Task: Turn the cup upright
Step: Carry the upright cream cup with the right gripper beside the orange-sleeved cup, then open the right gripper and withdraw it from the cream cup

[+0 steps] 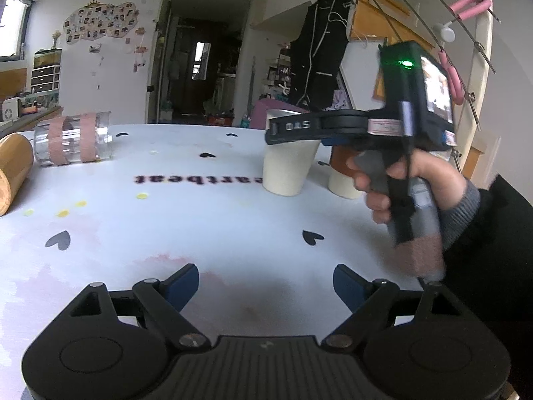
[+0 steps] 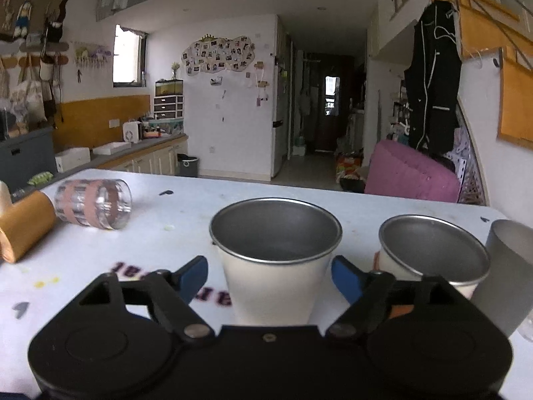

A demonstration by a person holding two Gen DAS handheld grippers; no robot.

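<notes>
Right gripper (image 2: pixel 269 273) spread around upright white cup (image 2: pixel 274 260), level w/ table (image 2: pixel 366 206), left gripper (image 1: pixel 266 280) spread, low

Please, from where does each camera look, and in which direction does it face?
Left wrist: low over the table, facing across it; shows open left gripper, the right hand.
Right wrist: behind the white cup, facing the hallway; shows right gripper, jaws open around it.
Shared: white cup, lying glass.

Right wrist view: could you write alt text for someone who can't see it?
An upright white cup stands between the fingers of the open right tool on a white table. Another cup stands to its right; a glass lies on its side far left.
</notes>
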